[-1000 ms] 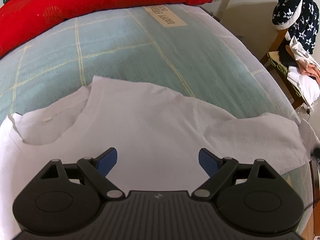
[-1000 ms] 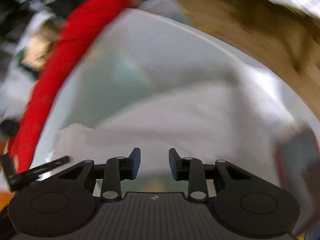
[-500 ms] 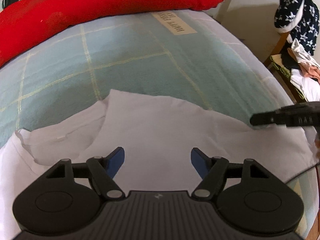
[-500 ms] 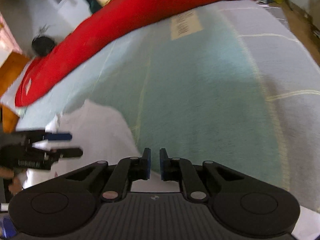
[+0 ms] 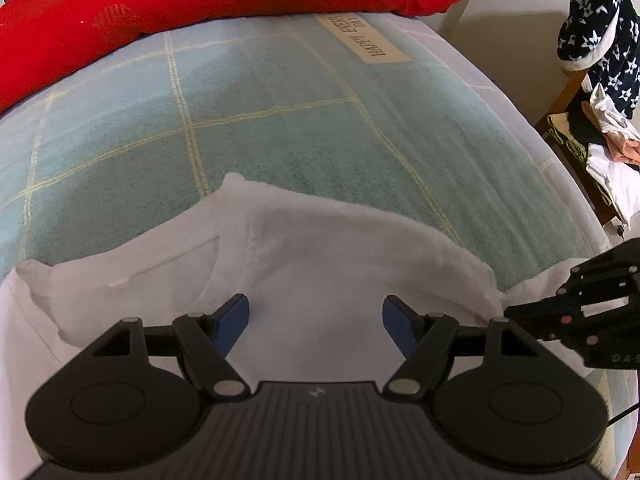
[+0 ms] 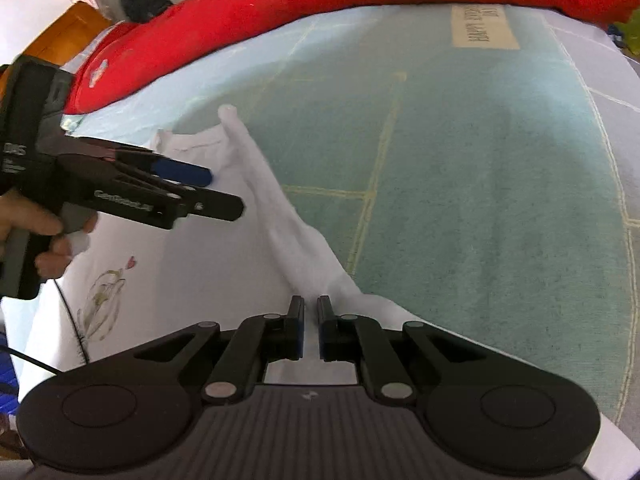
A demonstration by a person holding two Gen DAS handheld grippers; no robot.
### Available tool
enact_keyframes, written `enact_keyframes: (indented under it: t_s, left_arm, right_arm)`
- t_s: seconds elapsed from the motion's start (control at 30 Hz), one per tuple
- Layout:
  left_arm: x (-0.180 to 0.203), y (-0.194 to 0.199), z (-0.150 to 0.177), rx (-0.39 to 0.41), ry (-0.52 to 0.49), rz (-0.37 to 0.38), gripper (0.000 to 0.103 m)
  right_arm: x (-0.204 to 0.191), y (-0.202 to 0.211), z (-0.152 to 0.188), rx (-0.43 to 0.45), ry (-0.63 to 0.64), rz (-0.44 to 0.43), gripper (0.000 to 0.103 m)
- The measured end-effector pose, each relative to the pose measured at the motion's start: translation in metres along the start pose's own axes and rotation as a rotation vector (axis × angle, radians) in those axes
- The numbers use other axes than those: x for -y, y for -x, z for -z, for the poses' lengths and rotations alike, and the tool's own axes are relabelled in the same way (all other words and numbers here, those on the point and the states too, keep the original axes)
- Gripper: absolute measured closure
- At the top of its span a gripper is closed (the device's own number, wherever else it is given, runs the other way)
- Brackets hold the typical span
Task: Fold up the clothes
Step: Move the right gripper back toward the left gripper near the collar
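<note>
My left gripper [image 5: 316,322] hangs over the white T-shirt [image 5: 328,264] with its jaws spread wide, blue pads [image 5: 234,320] apart and nothing between them; within the last second they narrowed a little. The shirt fills the lower half of my left camera's frame, spread on the green checked blanket [image 5: 280,120], its neckline at lower left and one shoulder folded up into a soft peak near the middle. At the right edge of that frame my right gripper [image 5: 508,314] comes in from the side, its tips meeting the shirt's edge.

From my right camera, the right gripper [image 6: 311,322] has its jaws all but together — they have just been closing — and a ridge of the T-shirt [image 6: 280,216] runs straight into the narrow gap; whether the pads actually pinch the cloth I cannot tell, though the fabric rises to them like a held fold. The ridge runs from bottom centre to upper left. At left of this frame my left hand [image 6: 36,236] holds the left gripper [image 6: 224,192], pointing right across the shirt, above a small printed drawing [image 6: 104,300].

A red pillow [image 5: 200,4] lies across the top of both frames, and a label with lettering [image 5: 366,38] sits on the blanket at upper right — beyond it, at far right, a chair piled with clothes [image 5: 600,92].
</note>
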State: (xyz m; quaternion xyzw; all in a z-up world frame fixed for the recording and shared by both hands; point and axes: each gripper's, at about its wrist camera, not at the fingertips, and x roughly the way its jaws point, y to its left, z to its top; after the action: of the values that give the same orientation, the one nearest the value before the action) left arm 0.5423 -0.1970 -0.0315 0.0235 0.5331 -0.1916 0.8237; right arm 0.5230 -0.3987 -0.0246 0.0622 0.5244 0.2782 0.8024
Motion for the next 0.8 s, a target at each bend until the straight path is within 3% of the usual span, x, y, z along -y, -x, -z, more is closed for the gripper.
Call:
enact_keyframes:
  t_s: [0.17,0.27,0.47,0.8]
  left_arm:
    - [-0.001,-0.003,0.003,0.002,-0.021,0.004,0.029]
    - [-0.001,-0.003,0.003,0.005,-0.021,0.003,0.029]
    - [-0.002,-0.003,0.005,0.011,-0.022,0.013,0.028]
    - [-0.003,-0.002,0.007,0.019,-0.031,0.020,0.028]
  right_arm:
    - [0.010,0.021,-0.016,0.081,-0.004,-0.025,0.094]
    - [0.019,0.021,-0.025,0.099,0.026,0.010,0.092]
    - [0.024,-0.006,-0.030,0.046,0.081,-0.036,0.090]
    - [0.013,-0.018,-0.024,0.005,0.132,-0.022,0.081]
